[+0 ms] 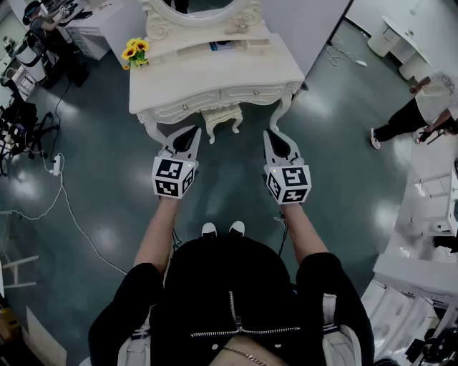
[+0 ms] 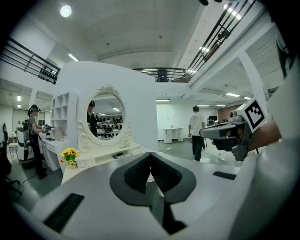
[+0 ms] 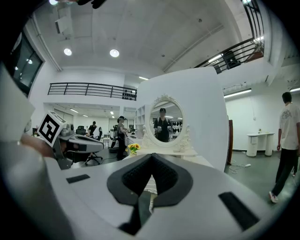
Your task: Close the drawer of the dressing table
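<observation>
The white dressing table [image 1: 215, 71] stands ahead of me, with two front drawers [image 1: 252, 92] under its top; from here I cannot tell whether either stands out. An oval mirror [image 1: 200, 8] rises at its back. My left gripper [image 1: 193, 131] and right gripper [image 1: 270, 133] hover side by side just short of the table's front, both shut and empty, touching nothing. In the left gripper view the shut left gripper [image 2: 151, 155] points at the table [image 2: 101, 159] and mirror [image 2: 106, 117]. In the right gripper view the shut right gripper [image 3: 152, 157] faces the mirror [image 3: 164, 123].
A small white stool [image 1: 222, 116] sits under the table. Sunflowers [image 1: 135, 51] stand at its left end. A power strip and cable [image 1: 56, 166] lie on the floor at left. One person [image 1: 418, 109] walks at right, another [image 1: 39, 21] stands far left. White furniture [image 1: 422, 243] lines the right side.
</observation>
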Action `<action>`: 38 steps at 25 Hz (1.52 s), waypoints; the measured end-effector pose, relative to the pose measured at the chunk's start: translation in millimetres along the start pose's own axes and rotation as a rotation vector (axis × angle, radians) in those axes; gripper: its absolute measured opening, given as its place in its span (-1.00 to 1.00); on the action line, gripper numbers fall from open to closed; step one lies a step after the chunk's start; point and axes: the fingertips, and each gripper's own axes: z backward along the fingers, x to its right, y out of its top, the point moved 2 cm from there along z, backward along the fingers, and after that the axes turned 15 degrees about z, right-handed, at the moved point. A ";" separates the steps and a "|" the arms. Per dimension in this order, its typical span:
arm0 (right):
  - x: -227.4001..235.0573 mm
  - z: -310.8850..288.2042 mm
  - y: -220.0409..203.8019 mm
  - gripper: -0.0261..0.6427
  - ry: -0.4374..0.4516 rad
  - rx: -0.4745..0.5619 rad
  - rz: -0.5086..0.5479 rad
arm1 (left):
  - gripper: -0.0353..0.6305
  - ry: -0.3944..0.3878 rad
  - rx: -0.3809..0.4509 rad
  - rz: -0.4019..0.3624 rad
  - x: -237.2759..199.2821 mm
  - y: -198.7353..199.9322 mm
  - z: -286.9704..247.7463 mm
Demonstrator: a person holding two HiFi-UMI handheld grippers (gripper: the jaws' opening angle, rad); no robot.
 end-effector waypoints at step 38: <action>55.3 -42.9 -31.6 -0.90 0.040 0.017 -0.049 | -0.83 -0.007 -0.008 0.008 -2.5 -0.5 -87.9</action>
